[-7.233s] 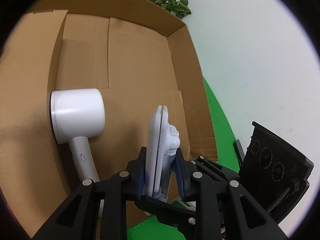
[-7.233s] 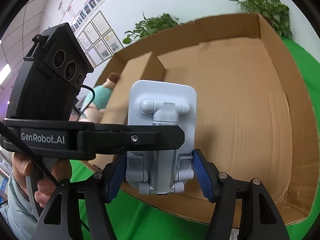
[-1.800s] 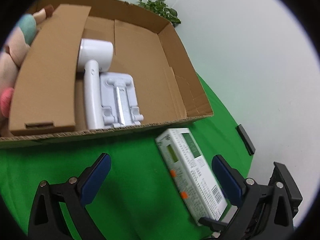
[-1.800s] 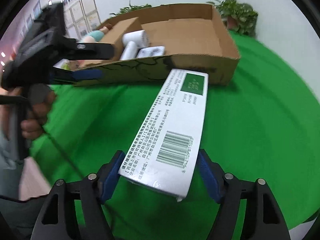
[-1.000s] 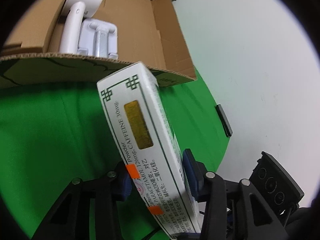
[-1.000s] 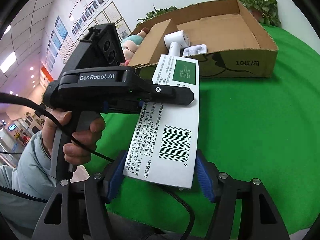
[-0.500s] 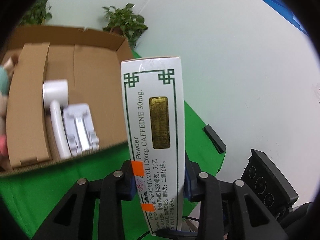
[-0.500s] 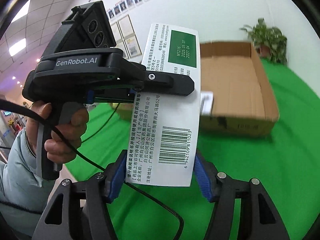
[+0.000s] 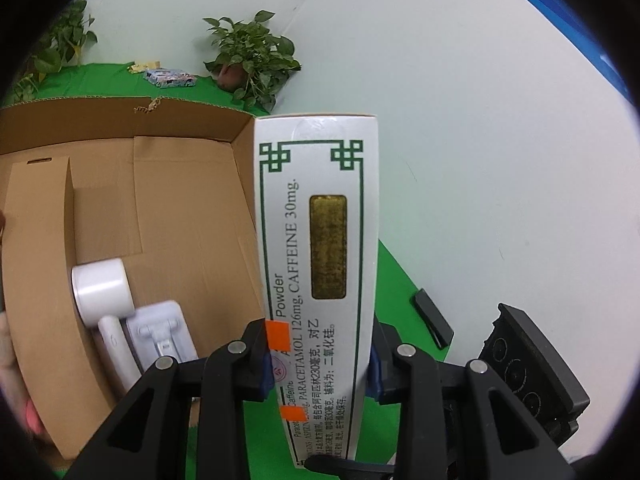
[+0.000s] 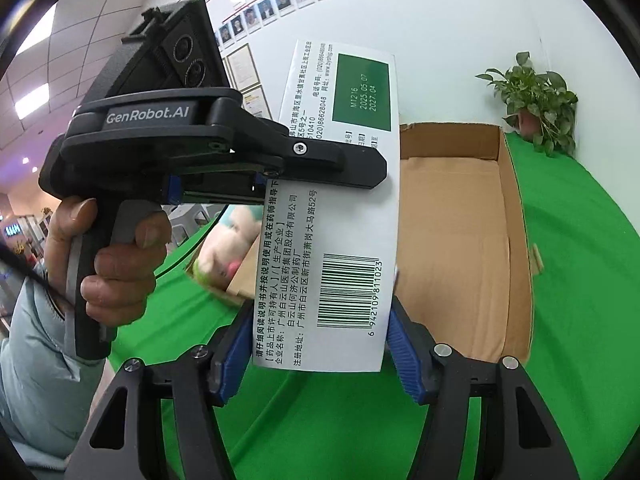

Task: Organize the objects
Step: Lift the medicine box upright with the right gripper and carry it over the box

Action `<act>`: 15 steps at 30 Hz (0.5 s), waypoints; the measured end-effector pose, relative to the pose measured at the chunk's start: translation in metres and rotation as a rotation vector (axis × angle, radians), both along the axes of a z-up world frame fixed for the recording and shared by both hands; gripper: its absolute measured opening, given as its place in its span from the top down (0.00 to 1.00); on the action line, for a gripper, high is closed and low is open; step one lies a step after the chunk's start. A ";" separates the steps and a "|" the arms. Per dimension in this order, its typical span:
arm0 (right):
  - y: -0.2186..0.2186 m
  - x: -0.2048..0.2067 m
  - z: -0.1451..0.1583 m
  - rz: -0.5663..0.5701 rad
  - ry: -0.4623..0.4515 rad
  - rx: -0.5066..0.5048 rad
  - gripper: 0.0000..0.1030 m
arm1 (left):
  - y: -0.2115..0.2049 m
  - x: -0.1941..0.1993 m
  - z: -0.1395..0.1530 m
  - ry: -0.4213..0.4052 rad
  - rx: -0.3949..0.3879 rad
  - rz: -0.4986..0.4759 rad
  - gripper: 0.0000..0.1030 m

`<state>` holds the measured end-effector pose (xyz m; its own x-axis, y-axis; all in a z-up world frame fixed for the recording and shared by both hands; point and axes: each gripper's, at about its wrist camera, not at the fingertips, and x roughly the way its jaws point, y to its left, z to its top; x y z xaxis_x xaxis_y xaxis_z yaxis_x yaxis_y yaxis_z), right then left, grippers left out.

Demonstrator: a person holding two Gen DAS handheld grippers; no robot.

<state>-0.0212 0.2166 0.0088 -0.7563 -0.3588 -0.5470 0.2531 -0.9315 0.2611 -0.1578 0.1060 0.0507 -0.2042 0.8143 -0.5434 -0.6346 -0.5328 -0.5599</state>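
Medicine box (image 9: pixel 320 264), held upright just beside the cardboard box (image 9: pixel 180 216), is clamped by both the left gripper (image 9: pixel 318 364) and right gripper (image 10: pixel 316 344), fingers closed on its sides. Mid-carry, I judge; next, lower it beside the hair dryer (image 9: pixel 102 292) and phone stand (image 9: pixel 162 334).

The box (image 9: pixel 318 240) stood upright between both tools, the left tool (image 9: pixel 318 360) clamping its narrow sides, the right tool (image 10: pixel 316 344) its wide faces. Behind it the carton (image 9: pixel 180 208) sat on the tabletop (image 10: pixel 580 280), the dryer (image 9: pixel 102 292) left of the stand (image 9: pixel 162 336) inside, touching.
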 end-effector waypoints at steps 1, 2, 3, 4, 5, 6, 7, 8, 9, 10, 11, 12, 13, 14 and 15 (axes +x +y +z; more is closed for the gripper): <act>0.001 -0.004 0.001 -0.003 -0.007 -0.002 0.42 | 0.004 -0.008 -0.002 -0.008 0.001 0.003 0.68; 0.003 -0.010 0.001 -0.006 -0.014 -0.005 0.42 | 0.006 -0.013 -0.004 -0.016 0.001 0.006 0.68; 0.006 -0.017 0.000 -0.009 -0.025 -0.009 0.42 | 0.011 -0.023 -0.005 -0.023 0.000 0.008 0.68; 0.007 -0.023 -0.001 -0.011 -0.033 -0.010 0.42 | 0.011 -0.026 -0.008 -0.030 -0.002 0.010 0.68; 0.009 -0.028 -0.004 -0.013 -0.043 -0.013 0.42 | 0.013 -0.031 -0.012 -0.039 -0.003 0.011 0.68; 0.010 -0.032 -0.006 -0.014 -0.052 -0.017 0.42 | 0.014 -0.036 -0.017 -0.052 -0.008 0.014 0.68; 0.012 -0.037 -0.010 -0.015 -0.063 -0.023 0.42 | 0.016 -0.041 -0.021 -0.062 -0.012 0.015 0.68; 0.011 -0.035 -0.015 -0.017 -0.076 -0.029 0.42 | 0.018 -0.045 -0.026 -0.072 -0.016 0.015 0.68; 0.014 -0.040 -0.021 -0.018 -0.093 -0.041 0.42 | 0.020 -0.048 -0.032 -0.086 -0.023 0.017 0.68; 0.015 -0.042 -0.026 -0.018 -0.106 -0.051 0.42 | 0.021 -0.050 -0.038 -0.096 -0.028 0.018 0.68; 0.018 -0.048 -0.033 -0.020 -0.120 -0.061 0.42 | 0.024 -0.054 -0.044 -0.105 -0.033 0.018 0.68; 0.021 -0.052 -0.039 -0.023 -0.137 -0.071 0.42 | 0.026 -0.058 -0.051 -0.115 -0.040 0.018 0.68; 0.022 -0.050 -0.045 -0.026 -0.148 -0.077 0.43 | 0.029 -0.062 -0.057 -0.125 -0.045 0.019 0.68; 0.025 -0.053 -0.050 -0.030 -0.163 -0.084 0.43 | 0.031 -0.065 -0.063 -0.134 -0.050 0.020 0.68; 0.027 -0.057 -0.056 -0.034 -0.178 -0.091 0.43 | 0.034 -0.069 -0.069 -0.143 -0.057 0.021 0.68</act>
<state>-0.0783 0.2439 -0.0469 -0.6635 -0.3884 -0.6395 0.1641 -0.9095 0.3820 -0.2267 0.1397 -0.0180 -0.1380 0.7779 -0.6130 -0.5391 -0.5782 -0.6124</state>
